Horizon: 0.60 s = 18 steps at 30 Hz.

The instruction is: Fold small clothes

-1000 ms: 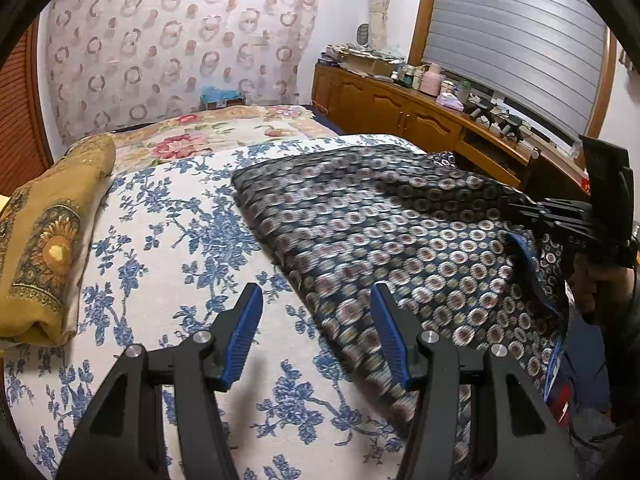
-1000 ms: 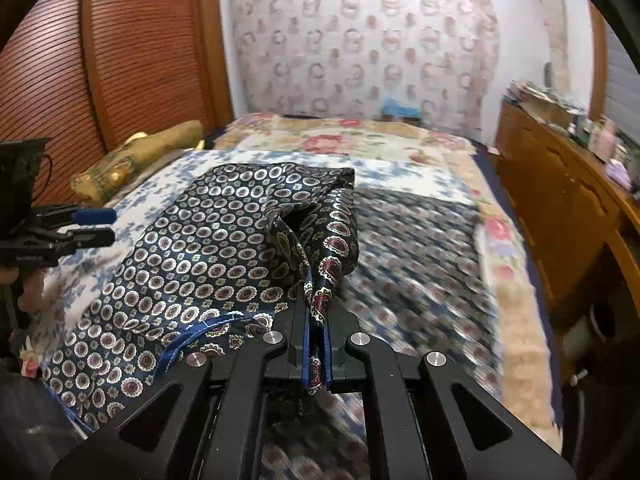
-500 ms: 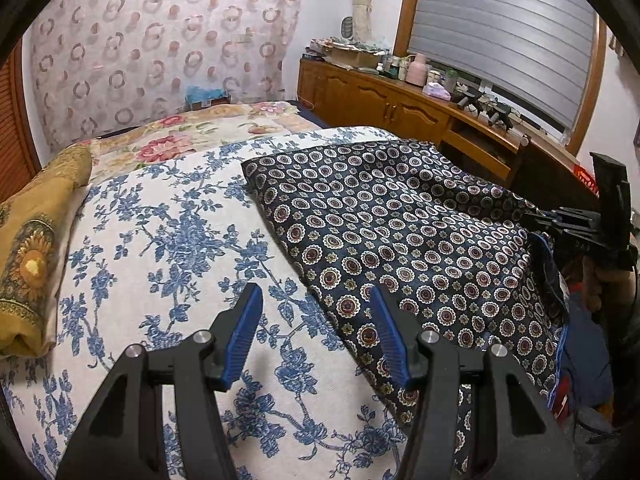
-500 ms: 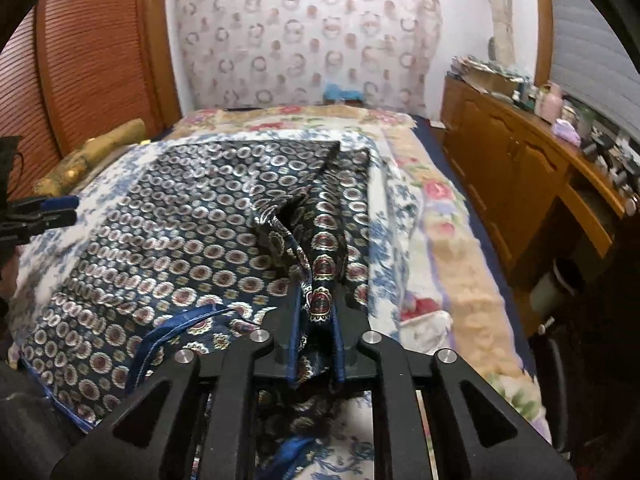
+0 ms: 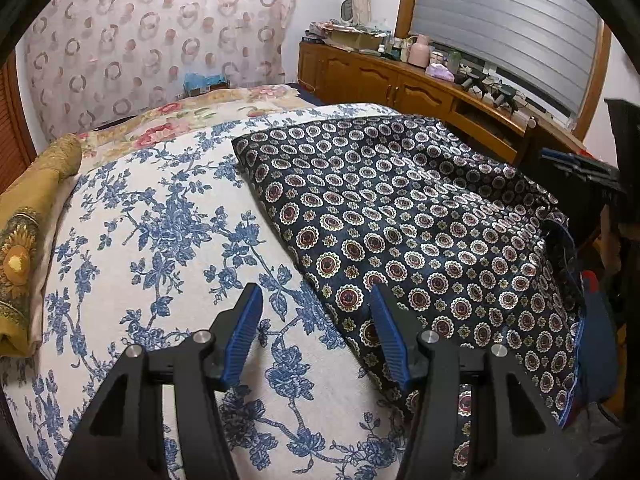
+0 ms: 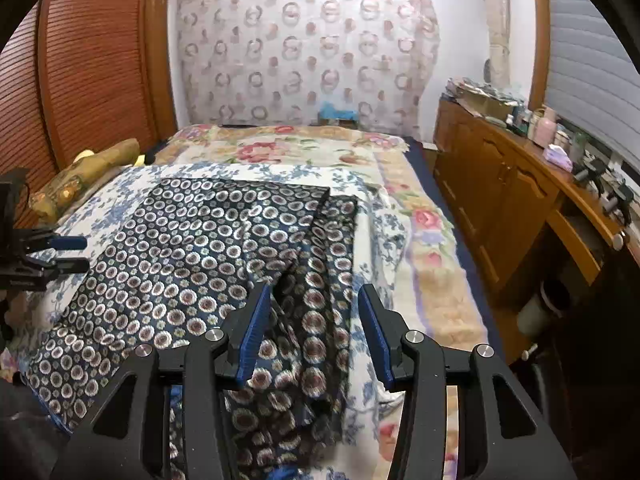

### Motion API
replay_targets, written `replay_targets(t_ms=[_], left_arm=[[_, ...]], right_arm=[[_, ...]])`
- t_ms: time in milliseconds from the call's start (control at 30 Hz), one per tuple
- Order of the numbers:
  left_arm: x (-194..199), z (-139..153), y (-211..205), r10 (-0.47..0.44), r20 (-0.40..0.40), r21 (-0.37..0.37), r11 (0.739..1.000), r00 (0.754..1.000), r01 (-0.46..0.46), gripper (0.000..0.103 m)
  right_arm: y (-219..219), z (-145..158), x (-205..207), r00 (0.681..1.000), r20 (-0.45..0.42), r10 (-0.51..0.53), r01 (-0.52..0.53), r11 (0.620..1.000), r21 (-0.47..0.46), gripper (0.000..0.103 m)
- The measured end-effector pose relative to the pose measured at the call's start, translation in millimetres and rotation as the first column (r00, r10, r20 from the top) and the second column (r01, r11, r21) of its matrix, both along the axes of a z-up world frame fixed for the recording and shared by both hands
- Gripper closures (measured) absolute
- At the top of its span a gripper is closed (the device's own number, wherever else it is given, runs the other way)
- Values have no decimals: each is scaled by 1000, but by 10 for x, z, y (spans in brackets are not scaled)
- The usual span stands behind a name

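Patterned garment [image 6: 192, 264] spread on the bed [image 6: 400, 184]. Right gripper [image 6: 312, 320] jaws opening over a rumpled fold, gripping nothing; left gripper [image 5: 316, 328] jaws spread, empty. Risk: released fold slumping, spoiling a neat crease.

I am in a home bedroom. Before me lies a bed [image 6: 404, 184] under a blue-flowered sheet [image 5: 152, 240], a pillow [image 5: 24, 248] at its left edge. Right of the bed runs a wooden cabinet [image 6: 500, 184] cluttered with bottles, under a shuttered window [image 5: 508, 24]. Left of the bed stands a slatted wardrobe [image 6: 88, 68].
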<state>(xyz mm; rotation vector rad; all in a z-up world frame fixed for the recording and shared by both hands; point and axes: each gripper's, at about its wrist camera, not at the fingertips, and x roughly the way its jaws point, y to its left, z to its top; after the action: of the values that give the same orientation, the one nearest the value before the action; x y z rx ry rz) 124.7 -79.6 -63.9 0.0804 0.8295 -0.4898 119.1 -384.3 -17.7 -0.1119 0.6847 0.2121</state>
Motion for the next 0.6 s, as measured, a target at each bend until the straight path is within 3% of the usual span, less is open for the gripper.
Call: replay_targets(t_ms=[333, 600], left_arm=[[51, -128, -32, 7, -40, 36, 999, 999, -6, 48], [31, -147, -48, 5, -36, 50, 999, 999, -3, 47]], right_arm=[[136, 22, 497, 998, -46, 50, -50, 999, 8, 57], [181, -78, 1082, 990, -133, 50, -51, 999, -7, 57]])
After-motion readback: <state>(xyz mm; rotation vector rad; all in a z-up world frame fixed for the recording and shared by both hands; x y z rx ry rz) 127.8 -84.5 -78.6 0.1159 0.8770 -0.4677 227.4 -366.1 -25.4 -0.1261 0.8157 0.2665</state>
